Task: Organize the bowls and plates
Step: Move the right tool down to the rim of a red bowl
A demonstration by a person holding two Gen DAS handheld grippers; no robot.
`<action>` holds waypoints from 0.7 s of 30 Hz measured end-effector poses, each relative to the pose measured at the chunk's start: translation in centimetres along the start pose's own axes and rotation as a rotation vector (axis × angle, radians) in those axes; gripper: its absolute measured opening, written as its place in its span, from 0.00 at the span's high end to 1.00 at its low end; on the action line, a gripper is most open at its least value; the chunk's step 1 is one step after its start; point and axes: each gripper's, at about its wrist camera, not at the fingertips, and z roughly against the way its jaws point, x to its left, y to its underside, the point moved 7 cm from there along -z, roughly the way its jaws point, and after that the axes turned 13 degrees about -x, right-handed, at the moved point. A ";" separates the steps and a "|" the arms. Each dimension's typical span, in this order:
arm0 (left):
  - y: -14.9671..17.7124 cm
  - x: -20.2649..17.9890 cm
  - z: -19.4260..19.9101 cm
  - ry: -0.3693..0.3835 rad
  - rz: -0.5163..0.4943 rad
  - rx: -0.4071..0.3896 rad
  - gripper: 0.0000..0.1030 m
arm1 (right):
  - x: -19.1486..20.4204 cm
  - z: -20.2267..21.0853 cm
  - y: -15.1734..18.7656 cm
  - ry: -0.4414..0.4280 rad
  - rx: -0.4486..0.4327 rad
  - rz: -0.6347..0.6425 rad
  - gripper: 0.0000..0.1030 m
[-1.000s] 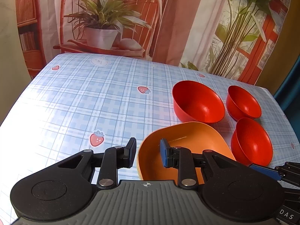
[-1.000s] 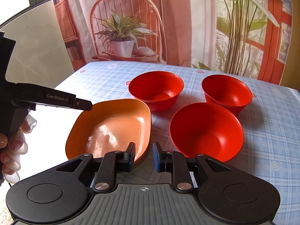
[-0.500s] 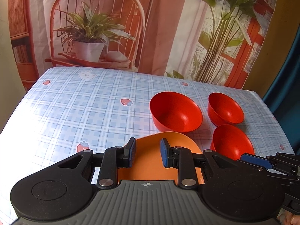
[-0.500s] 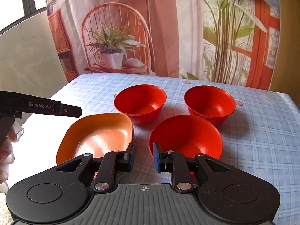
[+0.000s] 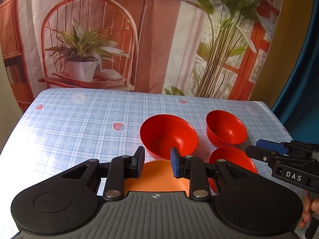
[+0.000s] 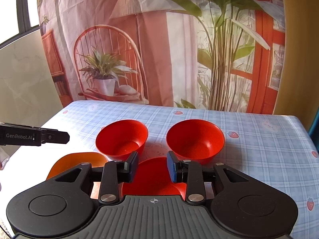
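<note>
**Three red bowls and one orange plate on a checked tablecloth**

Behind the table hangs a printed curtain that shows a wicker chair, a potted plant, a lamp and tall green leaves beside a red window frame. At the left edge of the right wrist view a pale wall and a window are visible. The table is covered by a light blue checked tablecloth with small strawberries and bear faces, and bright light falls on its left part.

The landmark is the nearest red bowl. Beyond it stand two more red bowls, one to the left and one to the right, both upright and empty. The orange plate lies just beside the nearest bowl, on its left.

The left gripper is above the orange plate, its jaws a little apart with nothing between them. The right gripper is above the nearest bowl; its jaws are opening and hold nothing. Part of a person's hand shows behind it.
</note>
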 end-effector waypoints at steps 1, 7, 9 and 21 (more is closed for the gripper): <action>-0.2 -0.1 -0.2 0.002 -0.004 -0.003 0.71 | -0.3 -0.3 -0.1 0.009 0.002 0.000 0.72; -1.4 -0.5 -1.5 -0.001 -0.024 -0.012 0.71 | -2.0 -2.0 -0.5 0.037 0.005 -0.009 0.71; -1.8 -0.5 -2.0 -0.003 -0.030 -0.013 0.71 | -2.3 -2.6 -0.7 0.041 0.004 -0.008 0.71; -2.4 -0.3 -5.6 -0.020 -0.025 0.008 0.71 | -3.4 -5.5 -1.3 0.056 0.024 0.001 0.71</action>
